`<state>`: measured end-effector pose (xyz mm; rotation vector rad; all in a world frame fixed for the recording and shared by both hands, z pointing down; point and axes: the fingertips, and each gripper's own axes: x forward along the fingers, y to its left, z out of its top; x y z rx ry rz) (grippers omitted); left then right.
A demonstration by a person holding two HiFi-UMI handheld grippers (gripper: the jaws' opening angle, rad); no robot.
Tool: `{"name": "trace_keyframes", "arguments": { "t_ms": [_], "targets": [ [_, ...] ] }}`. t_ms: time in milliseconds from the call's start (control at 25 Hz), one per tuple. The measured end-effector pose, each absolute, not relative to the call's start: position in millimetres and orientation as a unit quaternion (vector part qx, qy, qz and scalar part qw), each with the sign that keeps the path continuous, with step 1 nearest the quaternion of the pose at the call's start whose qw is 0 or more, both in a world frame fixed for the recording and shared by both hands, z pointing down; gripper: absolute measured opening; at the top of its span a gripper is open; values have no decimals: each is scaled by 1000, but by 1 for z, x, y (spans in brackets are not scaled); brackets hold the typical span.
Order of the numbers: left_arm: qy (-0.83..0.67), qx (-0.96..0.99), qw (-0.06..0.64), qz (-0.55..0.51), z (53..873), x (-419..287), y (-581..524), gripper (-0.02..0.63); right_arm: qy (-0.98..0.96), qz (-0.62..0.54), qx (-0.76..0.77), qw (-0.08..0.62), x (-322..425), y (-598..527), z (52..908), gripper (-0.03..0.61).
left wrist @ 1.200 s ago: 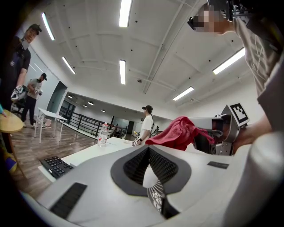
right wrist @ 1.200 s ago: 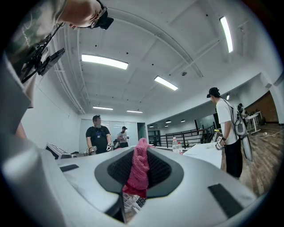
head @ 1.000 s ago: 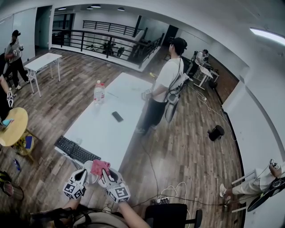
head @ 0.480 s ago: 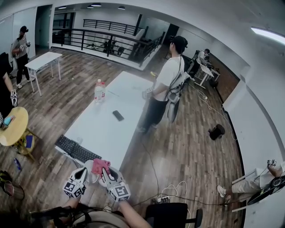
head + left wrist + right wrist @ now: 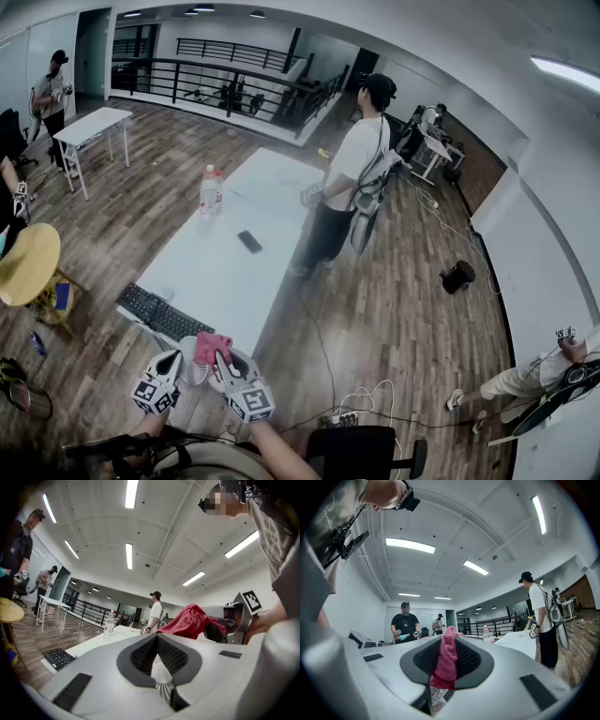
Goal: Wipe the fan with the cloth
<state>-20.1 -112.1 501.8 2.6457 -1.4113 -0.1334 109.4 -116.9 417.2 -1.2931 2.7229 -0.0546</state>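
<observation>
1. My left gripper (image 5: 176, 367) is nearest to me. Its jaws are all but together, nipped on a thin white ribbed part of the fan (image 5: 164, 686) right where the pads meet. So the fan sits at my left fingertips, held out level in front of me.

2. My right gripper (image 5: 228, 367) is beside it, with its jaws part open. They are clamped on the pink cloth (image 5: 444, 665), which stands bunched upright between them. The wad pokes out past the tips.

3. This relation decides the wipe. From the head view, the fan (image 5: 192, 368) lies between my two grippers, and the cloth (image 5: 212, 347) is at its far right edge. From the left gripper view, the cloth (image 5: 190, 620) is up and to the right of my left jaws, just beyond them. I judge the stroke belongs to my right hand, running leftward and a little down across the fan toward my left tips. I cannot tell whether the cloth is touching the fan yet.

4. Too little of the fan shows to say which way its face or long axis runs.

5. Just past my hands is the near corner of the white table (image 5: 234, 272), with a keyboard (image 5: 155, 317) on it. I cannot tell whether the fan rests on that corner.
</observation>
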Motion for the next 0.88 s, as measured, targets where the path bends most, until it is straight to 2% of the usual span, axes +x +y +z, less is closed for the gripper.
{"name": "trace_keyframes", "arguments": {
  "t_ms": [880],
  "targets": [
    [-477,874,75,-56,503,-26,-111,3,901,-18,-428,66,106,-116,423,80]
  ]
}}
